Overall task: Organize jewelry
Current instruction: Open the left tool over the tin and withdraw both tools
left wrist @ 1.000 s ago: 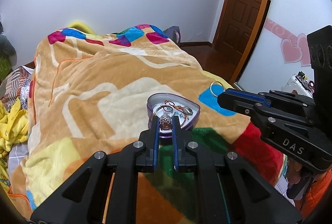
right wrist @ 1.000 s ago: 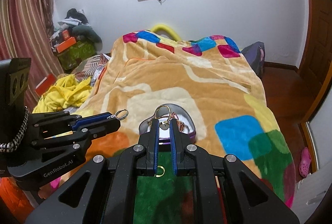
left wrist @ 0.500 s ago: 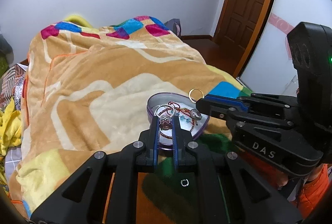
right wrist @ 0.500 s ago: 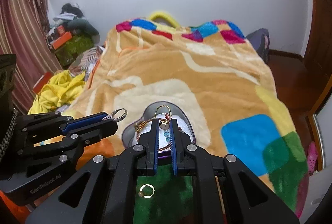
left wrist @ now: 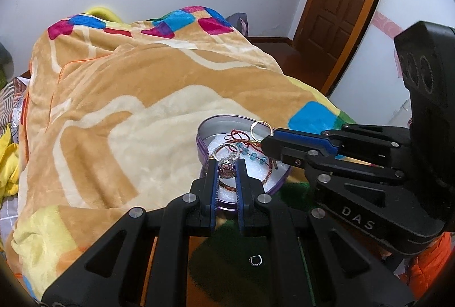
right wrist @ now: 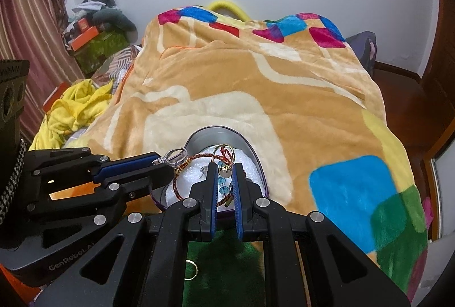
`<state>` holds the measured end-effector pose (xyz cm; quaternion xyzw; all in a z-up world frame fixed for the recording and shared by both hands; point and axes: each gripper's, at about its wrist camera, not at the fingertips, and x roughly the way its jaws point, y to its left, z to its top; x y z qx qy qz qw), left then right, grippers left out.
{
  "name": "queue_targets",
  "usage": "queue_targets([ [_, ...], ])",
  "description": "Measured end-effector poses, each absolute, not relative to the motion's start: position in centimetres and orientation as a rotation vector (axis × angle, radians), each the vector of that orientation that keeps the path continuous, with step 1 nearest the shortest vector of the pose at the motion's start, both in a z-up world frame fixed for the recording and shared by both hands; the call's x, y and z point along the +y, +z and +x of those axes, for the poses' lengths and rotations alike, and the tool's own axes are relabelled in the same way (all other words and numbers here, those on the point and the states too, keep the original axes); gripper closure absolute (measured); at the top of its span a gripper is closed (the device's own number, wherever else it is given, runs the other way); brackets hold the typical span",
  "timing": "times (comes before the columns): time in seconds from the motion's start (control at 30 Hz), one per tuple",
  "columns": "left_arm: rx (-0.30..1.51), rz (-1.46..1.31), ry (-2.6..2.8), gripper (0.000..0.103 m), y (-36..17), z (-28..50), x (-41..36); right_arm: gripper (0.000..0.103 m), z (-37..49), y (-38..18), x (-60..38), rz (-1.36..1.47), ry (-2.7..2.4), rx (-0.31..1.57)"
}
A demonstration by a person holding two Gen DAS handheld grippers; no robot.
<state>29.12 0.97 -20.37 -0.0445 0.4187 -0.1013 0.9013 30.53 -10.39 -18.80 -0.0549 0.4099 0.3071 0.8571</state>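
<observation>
While the bed (left wrist: 119, 96) under its patchwork blanket (right wrist: 284, 96) fills both views, the work sits at its near end: a heart-shaped tin (left wrist: 216, 123) with a white pad inside, already holding a red cord bracelet (right wrist: 182, 184) and blue beads (left wrist: 251, 154).

The left gripper (left wrist: 226, 165) has its jaws closed on a silver ring (left wrist: 226, 153) with a stone, held directly over the tin's near-left part. The right gripper (right wrist: 224, 173) has its jaws closed on a thin gold ring (right wrist: 224, 155), its hoop standing upright over the tin's middle. Both pieces lie straight ahead of their jaws, with the pad right below them; neither hand is clearly nearer, so either could let go first, and dropping straight down looks like all that is needed.

A small silver loop (left wrist: 256, 260) and a gold loop (right wrist: 191, 270) lie on the green patch of blanket just short of the tin, still to be collected.

Compared with a second ago, both grippers have moved forward and lower: then they hung short of the tin, the right one off to its side; now both rings are over the pad.
</observation>
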Motion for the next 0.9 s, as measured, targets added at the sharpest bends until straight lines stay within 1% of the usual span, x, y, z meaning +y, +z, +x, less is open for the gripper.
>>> queue_targets([
  [0.37,0.838,-0.048,-0.195,0.093,-19.3,28.2,0.5,0.093,31.0,-19.3,-10.5,-0.105,0.632,0.915],
  [0.47,0.828,-0.047,-0.19,0.093,-18.7,27.7,0.6,0.09,30.7,-18.8,-10.8,-0.096,0.634,0.913],
  [0.53,0.825,-0.045,-0.186,0.093,-18.4,27.5,0.6,0.084,30.3,-18.3,-11.0,-0.096,0.629,0.897],
  [0.57,0.822,-0.043,-0.184,0.093,-18.2,27.3,0.7,0.084,30.2,-18.1,-11.1,-0.097,0.626,0.89],
  [0.83,0.806,-0.045,-0.173,0.092,-16.9,25.7,0.9,0.082,28.5,-16.2,-11.9,-0.102,0.616,0.847],
  [0.87,0.804,-0.046,-0.169,0.091,-16.7,25.4,1.0,0.08,28.2,-16.0,-11.9,-0.103,0.617,0.843],
  [0.9,0.803,-0.046,-0.166,0.09,-16.6,25.3,1.1,0.075,27.9,-15.7,-12.0,-0.106,0.619,0.839],
])
